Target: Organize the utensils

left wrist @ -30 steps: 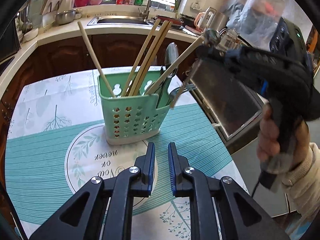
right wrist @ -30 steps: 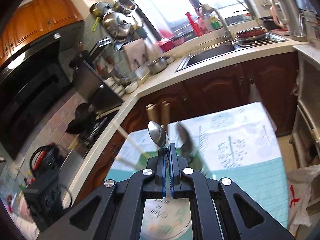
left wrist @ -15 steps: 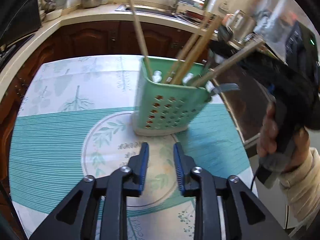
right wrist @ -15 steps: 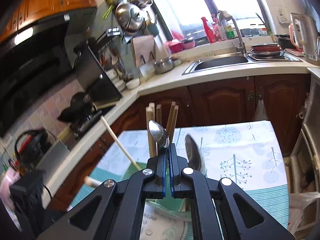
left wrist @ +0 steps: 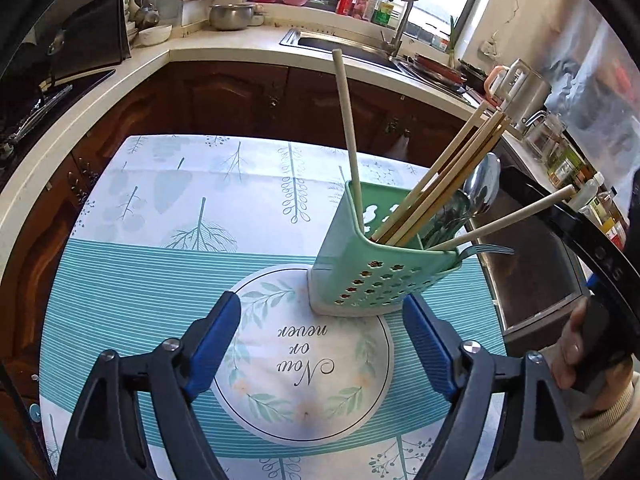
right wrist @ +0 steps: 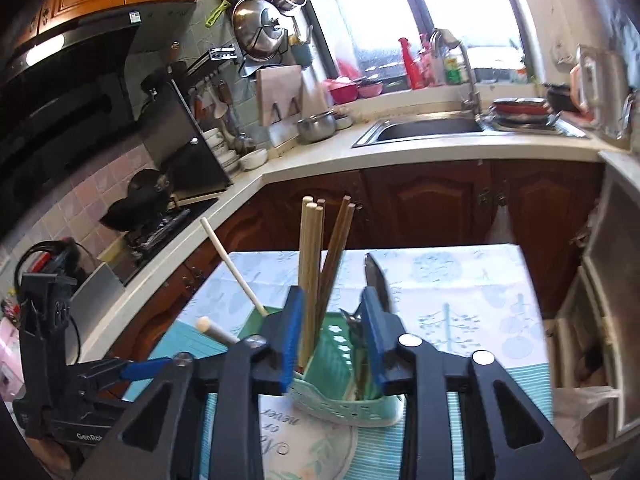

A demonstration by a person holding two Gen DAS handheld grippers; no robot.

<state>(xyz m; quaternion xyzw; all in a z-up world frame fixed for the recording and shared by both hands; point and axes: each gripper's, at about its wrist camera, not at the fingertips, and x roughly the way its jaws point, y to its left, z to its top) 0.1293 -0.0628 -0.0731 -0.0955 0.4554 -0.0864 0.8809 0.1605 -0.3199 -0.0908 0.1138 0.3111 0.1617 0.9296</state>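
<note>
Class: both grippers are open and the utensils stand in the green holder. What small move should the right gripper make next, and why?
Probably lift the right gripper straight up and back. Its jaws are open and empty around the chopsticks in the green holder, and the spoon already stands inside, so a sideways pull could tip them.

Table (left wrist: 132, 280): sitting in front of the corner counter (left wrist: 240, 46), under a tablecloth.
Utensil holder (left wrist: 376, 276): standing on the table, at the far right edge of the printed circle (left wrist: 304, 360).
Chopsticks (left wrist: 440, 176): leaning rightward in the holder.
Spoon (left wrist: 482, 188): standing in the holder, right of the chopsticks.
Sink (right wrist: 428, 128): lying in the counter behind the table.
Left gripper (left wrist: 322, 344): hovering in front of the holder, fingers wide apart.
</note>
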